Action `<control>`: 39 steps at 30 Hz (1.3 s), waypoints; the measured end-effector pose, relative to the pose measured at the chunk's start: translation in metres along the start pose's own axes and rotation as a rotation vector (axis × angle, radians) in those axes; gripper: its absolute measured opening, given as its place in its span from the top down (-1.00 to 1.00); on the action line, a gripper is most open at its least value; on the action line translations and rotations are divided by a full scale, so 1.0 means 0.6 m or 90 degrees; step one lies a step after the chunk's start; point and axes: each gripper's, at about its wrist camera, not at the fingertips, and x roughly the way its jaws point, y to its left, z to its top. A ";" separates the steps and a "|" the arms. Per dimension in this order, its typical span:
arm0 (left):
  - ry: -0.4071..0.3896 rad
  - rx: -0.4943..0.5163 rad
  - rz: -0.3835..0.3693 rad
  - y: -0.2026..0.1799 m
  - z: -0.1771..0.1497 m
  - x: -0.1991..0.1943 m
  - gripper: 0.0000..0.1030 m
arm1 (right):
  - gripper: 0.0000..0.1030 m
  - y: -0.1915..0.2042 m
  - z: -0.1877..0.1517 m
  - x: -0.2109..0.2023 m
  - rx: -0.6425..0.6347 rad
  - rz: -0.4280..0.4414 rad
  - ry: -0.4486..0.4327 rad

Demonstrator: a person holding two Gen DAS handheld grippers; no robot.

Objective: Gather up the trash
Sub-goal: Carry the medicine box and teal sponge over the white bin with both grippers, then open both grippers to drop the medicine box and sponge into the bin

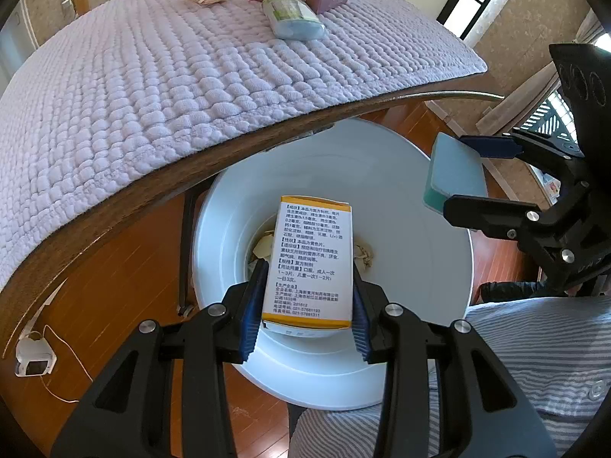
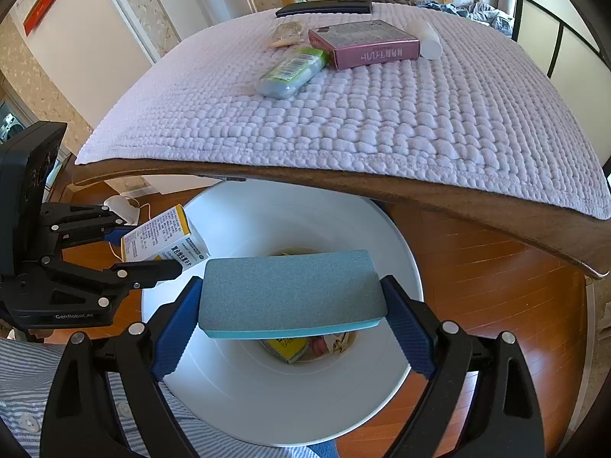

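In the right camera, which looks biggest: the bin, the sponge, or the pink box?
1. White bin
2. Sponge, though it sits nearest the camera in the right gripper
3. Pink box, far back on the table

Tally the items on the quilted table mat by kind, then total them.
Boxes: 1, pink box
Soft packs: 1, green tissue pack
Small packets: 1, tan packet
White tubes: 1, tube
Dark flat items: 1, at far edge
Total: 5

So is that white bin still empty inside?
No, crumpled paper and other scraps already lie at the bottom of the white bin.
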 end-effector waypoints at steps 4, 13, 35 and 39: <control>-0.001 0.000 0.001 -0.001 0.001 0.005 0.20 | -0.73 0.000 0.000 0.000 0.000 -0.001 0.000; 0.001 -0.001 0.008 0.002 0.003 0.012 0.20 | -0.73 -0.003 -0.001 0.003 -0.001 -0.002 0.001; 0.004 0.000 0.008 0.006 0.008 0.020 0.20 | -0.73 -0.010 0.008 0.011 -0.001 -0.003 0.007; 0.002 -0.005 0.006 0.008 0.008 0.020 0.20 | -0.73 -0.011 0.009 0.012 -0.002 -0.003 0.008</control>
